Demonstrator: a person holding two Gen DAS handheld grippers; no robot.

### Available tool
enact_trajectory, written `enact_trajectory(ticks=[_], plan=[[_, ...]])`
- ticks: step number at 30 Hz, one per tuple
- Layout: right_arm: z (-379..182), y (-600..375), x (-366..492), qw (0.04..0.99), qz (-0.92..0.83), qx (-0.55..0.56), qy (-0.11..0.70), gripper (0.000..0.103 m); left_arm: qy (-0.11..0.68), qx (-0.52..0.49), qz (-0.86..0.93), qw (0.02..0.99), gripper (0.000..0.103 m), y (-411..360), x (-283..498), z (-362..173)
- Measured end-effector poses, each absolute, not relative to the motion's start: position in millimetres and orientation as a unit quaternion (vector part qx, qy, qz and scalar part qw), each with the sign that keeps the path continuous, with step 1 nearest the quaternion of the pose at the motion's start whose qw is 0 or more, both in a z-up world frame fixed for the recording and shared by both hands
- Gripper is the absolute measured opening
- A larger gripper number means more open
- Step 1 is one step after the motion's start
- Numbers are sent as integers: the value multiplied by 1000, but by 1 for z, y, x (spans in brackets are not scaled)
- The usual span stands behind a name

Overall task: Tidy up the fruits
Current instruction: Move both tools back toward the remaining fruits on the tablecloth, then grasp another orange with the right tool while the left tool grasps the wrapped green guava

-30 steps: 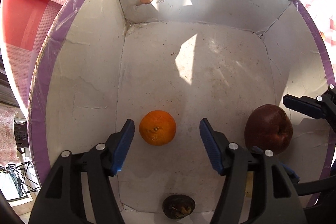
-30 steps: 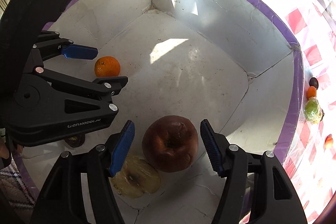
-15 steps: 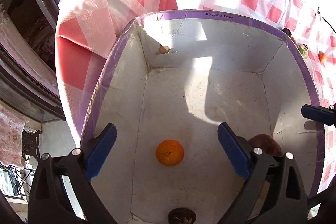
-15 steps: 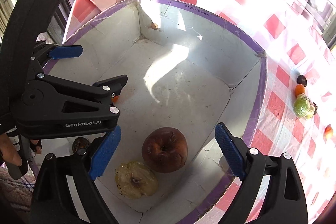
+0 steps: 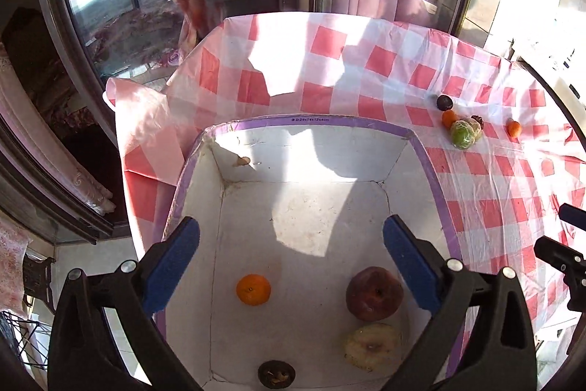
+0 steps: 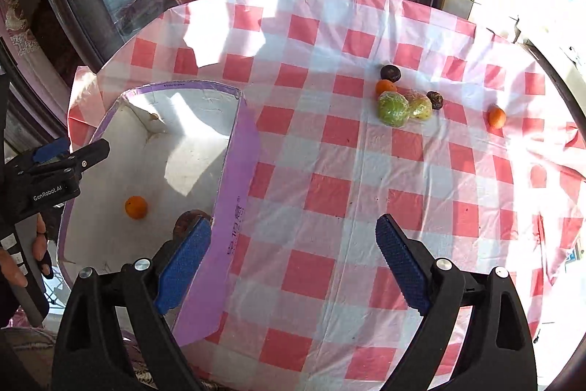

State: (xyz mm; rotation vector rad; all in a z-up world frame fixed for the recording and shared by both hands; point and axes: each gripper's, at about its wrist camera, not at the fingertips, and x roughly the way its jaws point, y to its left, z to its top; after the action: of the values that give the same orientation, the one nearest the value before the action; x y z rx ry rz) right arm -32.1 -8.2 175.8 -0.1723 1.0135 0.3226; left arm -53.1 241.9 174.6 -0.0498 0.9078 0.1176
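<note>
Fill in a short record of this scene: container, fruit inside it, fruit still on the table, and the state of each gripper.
container: white box with purple rim, on checked cloth
in box: orange, red apple, pale apple, dark fruit
on cloth: six fruits in a loose group, among them a green one
left gripper: open, empty, above box
right gripper: open, empty, above cloth

Left wrist view looks steeply down between wide jaws into the white box [image 5: 432, 167], right wrist view over the checked tablecloth [image 6: 329, 193], box beside its left jaw, both sharing box and far fruit cluster [image 5: 462, 131].
</note>
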Motion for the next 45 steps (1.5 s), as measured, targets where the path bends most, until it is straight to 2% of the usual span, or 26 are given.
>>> enact_trajectory(ticks=[3, 7, 10, 18, 29, 34, 37, 45], plan=[[177, -40, -45, 878, 105, -131, 449, 88, 411, -18, 31, 911, 100, 229, -51, 179], [159, -94, -48, 892, 69, -66, 442, 88, 346, -45, 4, 937, 101, 213, -45, 181], [132, -136, -41, 893, 15, -9, 450, 88, 335, -72, -4, 939, 101, 193, -34, 179], [80, -210, -3, 868, -50, 49, 491, 88, 376, -64, -67, 922, 101, 98, -5, 167], [46, -254, 64, 853, -28, -2, 520, 88, 453, 2, -97, 886, 101, -33, 57, 96], [40, -275, 102, 871, -22, -1, 492, 87, 472, 12, -55, 880, 101, -51, 95, 54], [33, -285, 135, 872, -26, 2, 488, 81, 480, 8, -23, 877, 101, -51, 120, 33], [18, -306, 224, 881, -45, 35, 469, 71, 468, -21, 44, 883, 101, -39, 171, 9]])
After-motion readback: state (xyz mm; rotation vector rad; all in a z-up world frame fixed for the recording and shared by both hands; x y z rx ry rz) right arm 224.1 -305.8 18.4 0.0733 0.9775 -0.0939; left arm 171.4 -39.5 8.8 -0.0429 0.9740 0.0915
